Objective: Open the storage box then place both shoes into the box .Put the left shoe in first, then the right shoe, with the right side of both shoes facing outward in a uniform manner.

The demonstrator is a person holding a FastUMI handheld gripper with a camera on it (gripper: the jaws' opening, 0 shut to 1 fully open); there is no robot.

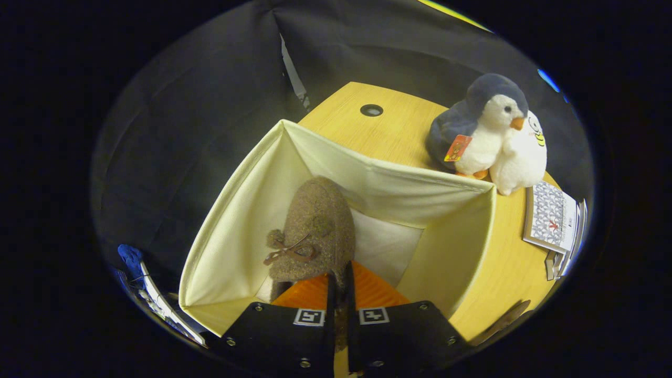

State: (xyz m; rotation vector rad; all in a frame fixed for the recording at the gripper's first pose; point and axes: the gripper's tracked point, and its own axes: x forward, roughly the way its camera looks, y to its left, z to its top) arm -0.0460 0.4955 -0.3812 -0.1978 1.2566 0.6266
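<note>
A cream fabric storage box (247,210) stands open on the wooden table (383,131), seen from above. A brown felt shoe (315,231) with a small brown lace bow hangs over the box's inside, toe pointing away from me toward the far wall. My gripper (340,283) is shut on the shoe's rear edge, its fingers nearly touching with the felt pinched between them. Just ahead of the fingers, an orange ribbed surface shows under the shoe's heel. The white floor of the box (386,247) lies beside the shoe.
A plush penguin (483,131) with a white soft toy beside it sits on the table beyond the box's far right corner. A patterned booklet stack (554,220) lies to the box's right. A round cable hole (371,110) is in the table behind the box.
</note>
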